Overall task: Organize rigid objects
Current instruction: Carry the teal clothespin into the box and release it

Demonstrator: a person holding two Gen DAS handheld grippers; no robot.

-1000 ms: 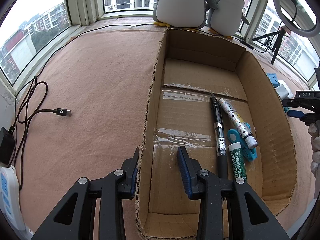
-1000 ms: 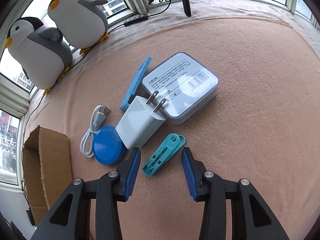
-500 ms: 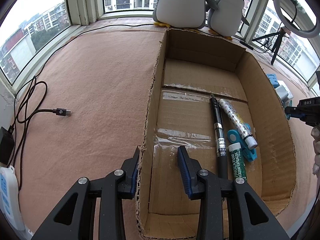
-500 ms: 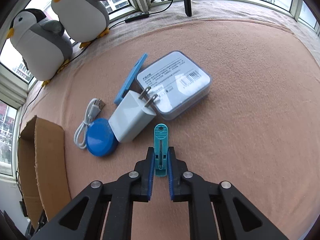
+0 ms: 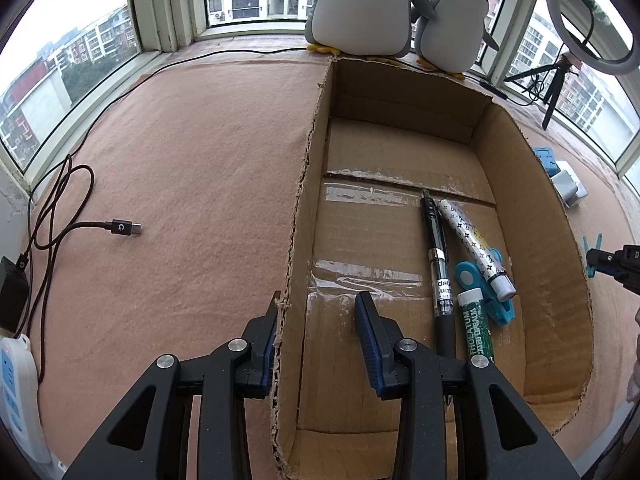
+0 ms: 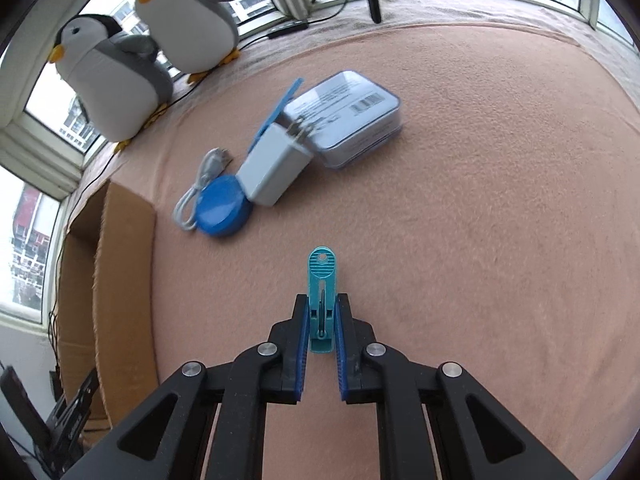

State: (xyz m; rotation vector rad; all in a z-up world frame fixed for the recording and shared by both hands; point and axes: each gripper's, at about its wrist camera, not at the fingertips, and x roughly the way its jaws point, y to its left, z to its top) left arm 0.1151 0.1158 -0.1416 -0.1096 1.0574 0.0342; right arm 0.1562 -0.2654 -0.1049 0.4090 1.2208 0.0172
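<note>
Left wrist view: the left tool [image 5: 318, 330] is spread wide, its fingers straddling the near left wall of the cardboard box [image 5: 298, 216]; one finger is outside the wall and the other inside, and it grips nothing. The box lies open on the pink-covered table [image 5: 192, 152]. On the box floor toward 3 o'clock lie a black pen [image 5: 438, 268], a patterned white tube [image 5: 474, 246], a green lip balm [image 5: 476, 328] and a blue clothespin [image 5: 486, 292], all close together, the white tube lying over the blue clothespin. At 9 o'clock a black USB cable [image 5: 80, 228] rests on the table, with a white power strip [image 5: 18, 392] at 8 o'clock. Two plush penguins [image 5: 364, 4] stand at 12 o'clock behind the box. At the far 3 o'clock edge, the right tool [image 5: 600, 259] shows with a teal clip at its tip, just outside the box's right wall.

Right wrist view: the right tool [image 6: 322, 326] is pressed together on the teal clothespin [image 6: 322, 292], pinching its rear half while the rounded head points toward 12 o'clock, apparently lifted above the table. Toward 11 o'clock sit a blue round disc [image 6: 222, 210], a white cable [image 6: 200, 188], a white charger plug [image 6: 276, 166] leaning on a clear plastic case [image 6: 348, 116], and a blue flat piece [image 6: 276, 114] behind them. The box sits at 9 o'clock.
</note>
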